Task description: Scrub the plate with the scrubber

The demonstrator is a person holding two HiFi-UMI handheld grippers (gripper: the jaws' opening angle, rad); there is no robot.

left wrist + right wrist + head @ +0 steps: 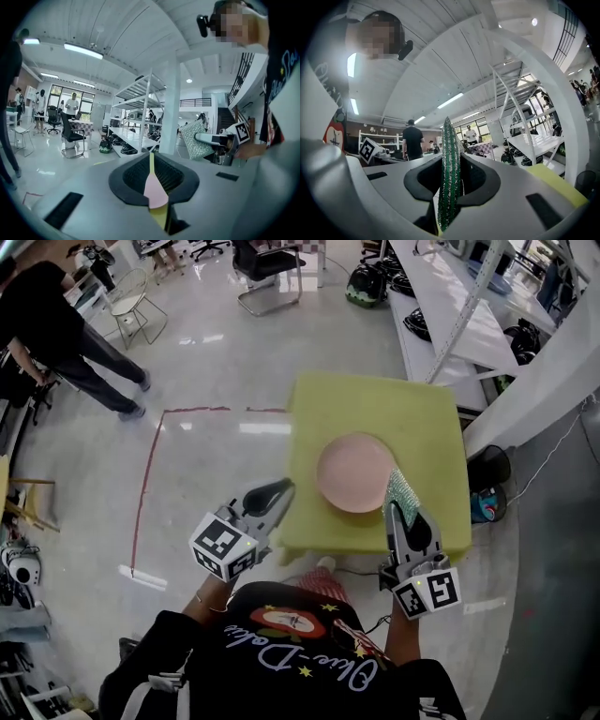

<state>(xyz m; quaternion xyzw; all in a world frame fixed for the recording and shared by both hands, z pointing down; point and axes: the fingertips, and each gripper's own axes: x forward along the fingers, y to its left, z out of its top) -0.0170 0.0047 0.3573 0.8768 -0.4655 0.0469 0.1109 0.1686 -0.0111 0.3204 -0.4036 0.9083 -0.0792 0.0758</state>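
A round pink plate point(352, 470) lies flat on a yellow-green table point(375, 409). My right gripper point(397, 510) is shut on a glittery green-and-silver scrubber point(404, 487), which hangs over the plate's right rim; whether it touches I cannot tell. In the right gripper view the scrubber point(449, 173) stands edge-on between the jaws. My left gripper point(279, 490) hovers shut and empty at the table's left edge, apart from the plate. A thin slit between its jaws shows a sliver of pink plate point(154, 192). In the left gripper view the scrubber point(198, 140) shows at the right.
White shelving racks point(469, 324) stand behind and right of the table. A black bin point(489, 468) sits on the floor by its right side. A person point(56, 334) walks at the far left, beyond a red tape line point(145, 493). A black chair point(267, 273) stands at the back.
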